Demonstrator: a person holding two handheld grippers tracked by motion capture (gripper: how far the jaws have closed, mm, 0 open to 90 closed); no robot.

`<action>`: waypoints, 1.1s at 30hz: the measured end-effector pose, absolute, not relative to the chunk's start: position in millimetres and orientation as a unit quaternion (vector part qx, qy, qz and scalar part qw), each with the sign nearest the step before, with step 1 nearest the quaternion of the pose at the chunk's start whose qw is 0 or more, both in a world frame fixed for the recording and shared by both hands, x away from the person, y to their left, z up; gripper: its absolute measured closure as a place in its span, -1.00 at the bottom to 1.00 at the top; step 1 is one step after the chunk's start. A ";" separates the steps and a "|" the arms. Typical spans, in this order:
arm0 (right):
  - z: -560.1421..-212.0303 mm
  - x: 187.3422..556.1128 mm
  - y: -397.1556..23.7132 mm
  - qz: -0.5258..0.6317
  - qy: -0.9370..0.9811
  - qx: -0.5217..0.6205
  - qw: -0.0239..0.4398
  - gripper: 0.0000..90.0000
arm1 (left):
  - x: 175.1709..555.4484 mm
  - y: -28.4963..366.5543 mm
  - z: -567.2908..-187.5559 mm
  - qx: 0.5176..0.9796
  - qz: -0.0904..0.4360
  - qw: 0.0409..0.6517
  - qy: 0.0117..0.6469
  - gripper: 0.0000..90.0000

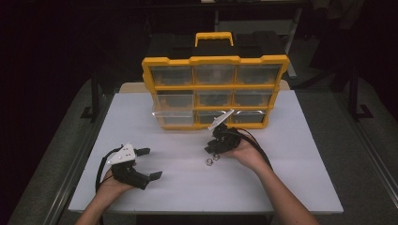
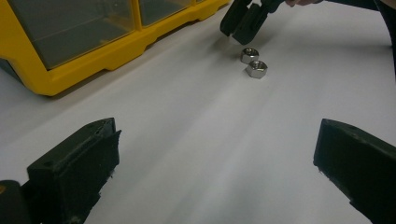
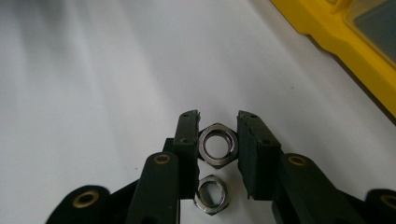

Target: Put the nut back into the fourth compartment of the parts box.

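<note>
Right gripper (image 3: 218,140) fingers clamp one hex nut (image 3: 218,145) flat-to-flat for lifting; second nut (image 3: 211,194) lies adjacent; left gripper (image 1: 149,163) idles, fingers wide.

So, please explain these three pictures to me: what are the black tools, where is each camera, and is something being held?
A person holds a hand-operated gripper in each hand. One picture looks down from above the white table; the other two come from cameras mounted on each gripper. A yellow drawer organizer stands at the back. Two steel nuts lie on the table. The right gripper is closed on the farther nut; the nearer nut lies free beside it. The left gripper is open, holding nothing.
</note>
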State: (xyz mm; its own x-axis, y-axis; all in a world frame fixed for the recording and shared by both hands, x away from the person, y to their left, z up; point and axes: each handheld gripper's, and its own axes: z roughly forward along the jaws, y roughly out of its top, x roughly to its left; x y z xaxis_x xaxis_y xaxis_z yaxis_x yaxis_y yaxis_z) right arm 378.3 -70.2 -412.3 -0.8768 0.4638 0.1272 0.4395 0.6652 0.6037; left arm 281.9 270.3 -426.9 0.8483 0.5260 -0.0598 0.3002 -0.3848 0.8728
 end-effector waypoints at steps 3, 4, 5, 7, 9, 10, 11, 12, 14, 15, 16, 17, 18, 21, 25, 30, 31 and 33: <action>-406.0 377.2 -72.5 0.332 0.908 0.255 0.011 0.54 | 281.7 269.8 -427.5 0.825 0.114 0.494 0.249 -0.99; -403.3 378.2 -74.5 0.336 0.909 0.247 0.016 0.54 | 281.6 269.5 -427.6 0.824 0.113 0.495 0.250 -0.99; -403.3 378.2 -74.5 0.336 0.909 0.247 0.016 0.54 | 281.2 269.1 -427.8 0.823 0.112 0.497 0.252 -0.99; -399.2 378.7 -75.2 0.336 0.909 0.245 0.016 0.54 | 280.8 268.7 -427.9 0.823 0.111 0.497 0.253 -0.99; -395.0 379.1 -75.9 0.339 0.909 0.244 0.017 0.54 | 280.7 268.6 -427.9 0.822 0.110 0.498 0.254 -0.99; -392.9 379.4 -76.2 0.338 0.909 0.244 0.017 0.54 | 280.6 268.5 -427.8 0.822 0.110 0.498 0.253 -0.99; -390.3 379.2 -76.7 0.337 0.909 0.246 0.018 0.54 | 280.6 268.6 -427.8 0.822 0.110 0.498 0.254 -0.99; -386.3 379.0 -77.3 0.336 0.907 0.252 0.019 0.54 | 280.6 268.5 -427.8 0.822 0.109 0.499 0.254 -0.99; -382.1 379.1 -77.8 0.338 0.905 0.257 0.018 0.54 | 281.1 268.5 -427.9 0.822 0.109 0.498 0.253 -0.99; -380.6 379.3 -78.0 0.342 0.903 0.258 0.017 0.54 | 281.8 269.0 -427.7 0.823 0.112 0.498 0.250 -0.99; -380.6 379.3 -78.0 0.342 0.903 0.258 0.017 0.54 | 281.8 269.0 -427.7 0.823 0.112 0.498 0.250 -0.99; -378.8 379.9 -78.4 0.343 0.903 0.257 0.017 0.54 | 281.2 268.7 -427.7 0.822 0.110 0.498 0.253 -0.99; -375.1 380.4 -78.5 0.344 0.903 0.255 0.018 0.54 | 281.3 268.8 -427.6 0.822 0.110 0.498 0.253 -0.99; -367.9 380.7 -77.7 0.345 0.904 0.250 0.022 0.54 | 281.0 268.8 -427.7 0.823 0.113 0.497 0.251 -0.99; -360.2 381.2 -77.0 0.350 0.902 0.250 0.025 0.54 | 281.1 269.0 -427.7 0.823 0.114 0.496 0.251 -0.99; -348.0 381.7 -76.1 0.360 0.899 0.248 0.021 0.54 | 281.0 269.2 -427.4 0.823 0.115 0.496 0.250 -0.99; -346.0 382.0 -76.0 0.363 0.899 0.245 0.023 0.54 | 280.9 269.2 -427.3 0.823 0.114 0.496 0.250 -0.99; -341.6 382.4 -75.6 0.364 0.899 0.244 0.024 0.54 | 280.7 268.9 -427.3 0.823 0.114 0.497 0.251 -0.99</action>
